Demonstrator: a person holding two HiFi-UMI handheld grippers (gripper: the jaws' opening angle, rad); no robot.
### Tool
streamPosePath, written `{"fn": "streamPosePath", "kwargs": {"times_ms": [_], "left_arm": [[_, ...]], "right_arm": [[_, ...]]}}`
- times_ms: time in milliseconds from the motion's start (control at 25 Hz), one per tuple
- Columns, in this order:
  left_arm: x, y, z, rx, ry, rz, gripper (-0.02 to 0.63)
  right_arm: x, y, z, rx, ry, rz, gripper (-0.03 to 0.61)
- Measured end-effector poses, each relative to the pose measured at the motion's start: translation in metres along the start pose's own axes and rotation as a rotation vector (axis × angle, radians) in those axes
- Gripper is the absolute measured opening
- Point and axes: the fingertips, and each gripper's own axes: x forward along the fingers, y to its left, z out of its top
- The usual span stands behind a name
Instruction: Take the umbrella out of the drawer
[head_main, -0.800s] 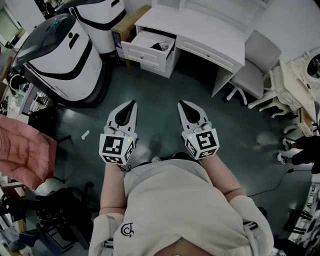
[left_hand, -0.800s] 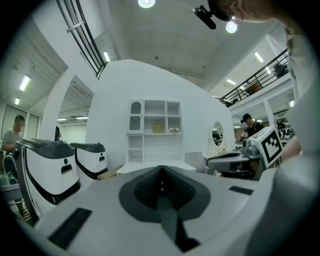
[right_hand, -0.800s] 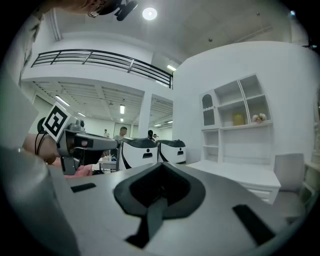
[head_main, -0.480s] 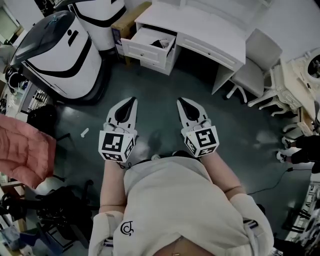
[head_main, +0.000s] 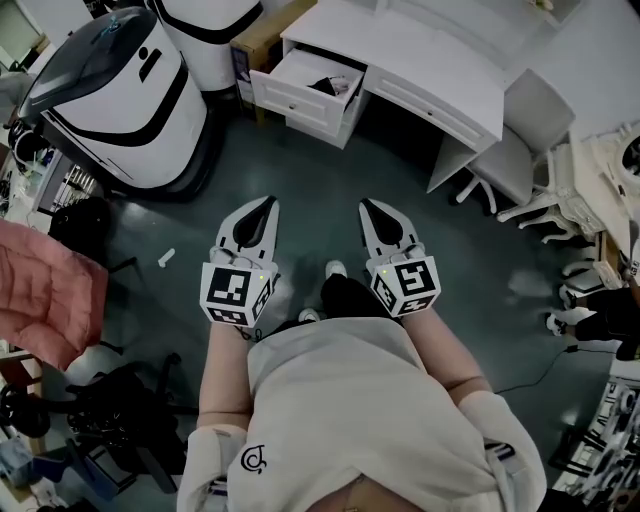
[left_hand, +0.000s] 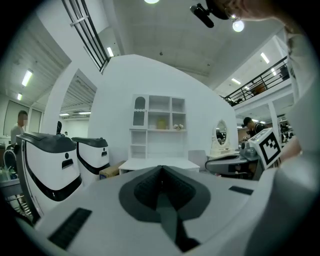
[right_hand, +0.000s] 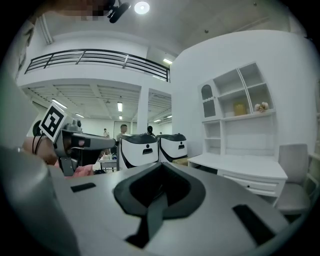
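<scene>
Forearms reach straight out from my waist, side by side, each hand wrapped around its own handle under the marker cube. The left tool (head_main: 267, 202) and the right tool (head_main: 365, 205) both point forward and roughly level, tips apart from each other and aimed toward the white worktop (head_main: 420, 62) across the dark floor (head_main: 330, 170). One of my shoes (head_main: 336, 268) shows on the floor between them.

In the left gripper view my left tool's jaws are pressed together along their whole length, with nothing between them. The right gripper view shows the same for my right tool: jaws closed tip to tip and empty.

The drawer (head_main: 300, 105) on the left end of the worktop stands pulled open, well apart from both tools. The umbrella (head_main: 323, 86) lies inside it as a dark shape toward the right of the compartment, too small for me to make out more. A white chair (head_main: 520, 135) stands at the worktop's right end. Two large white-and-black machines (head_main: 120, 95) stand to the left of the drawer, and a pink jacket (head_main: 45, 300) lies at the far left edge.
</scene>
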Motion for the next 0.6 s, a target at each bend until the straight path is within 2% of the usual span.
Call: {"fn": "streamPosePath", "kwargs": {"times_ms": [320, 600], "left_arm": [[0.062, 0.046, -0.006, -0.014, 0.033, 0.035, 0.012], [0.165, 0.100, 0.009, -0.015, 0.073, 0.051, 0.012]], "right_arm": [[0.072, -0.040, -0.012, 0.023, 0.034, 0.020, 0.006], [0.173, -0.111, 0.002, 0.059, 0.041, 0.030, 0.006]]}}
